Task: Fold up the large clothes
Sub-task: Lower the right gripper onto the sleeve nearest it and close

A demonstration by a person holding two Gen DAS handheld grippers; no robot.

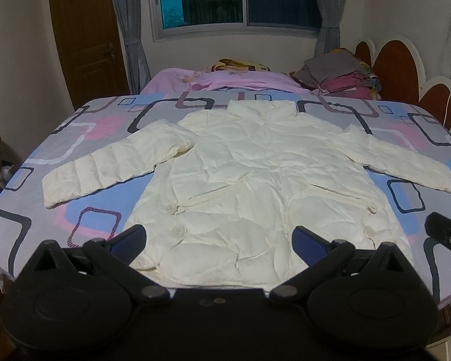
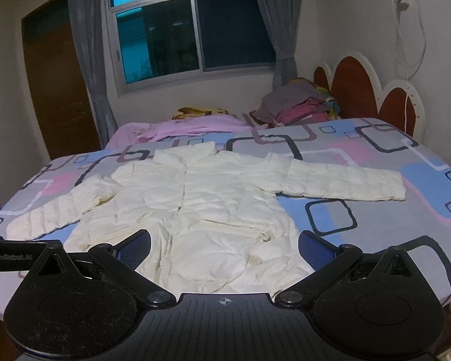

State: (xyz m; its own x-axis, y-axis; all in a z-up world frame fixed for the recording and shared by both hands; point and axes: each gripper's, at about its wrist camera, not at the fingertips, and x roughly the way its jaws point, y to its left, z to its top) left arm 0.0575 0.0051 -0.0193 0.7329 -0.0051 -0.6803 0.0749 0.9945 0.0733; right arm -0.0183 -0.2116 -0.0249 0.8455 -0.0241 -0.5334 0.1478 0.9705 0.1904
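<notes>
A cream padded jacket [image 1: 255, 168] lies flat and front-up on the bed, collar toward the window, both sleeves spread out to the sides. In the right wrist view the same jacket [image 2: 195, 204] fills the middle of the bed. My left gripper [image 1: 218, 240] hovers open over the jacket's hem, its blue-padded fingers apart with nothing held. My right gripper [image 2: 224, 246] is open too, above the hem's right half and holding nothing. The right gripper's black body [image 1: 448, 240] shows at the right edge of the left wrist view.
The bed sheet [image 1: 105, 138] has a grey, blue and pink pattern of rounded squares. A pink quilt [image 1: 225, 81] and a stack of folded clothes [image 1: 336, 75] lie at the far end by the headboard [image 2: 360, 90]. A window [image 2: 189, 30] and a brown door [image 1: 84, 30] stand behind.
</notes>
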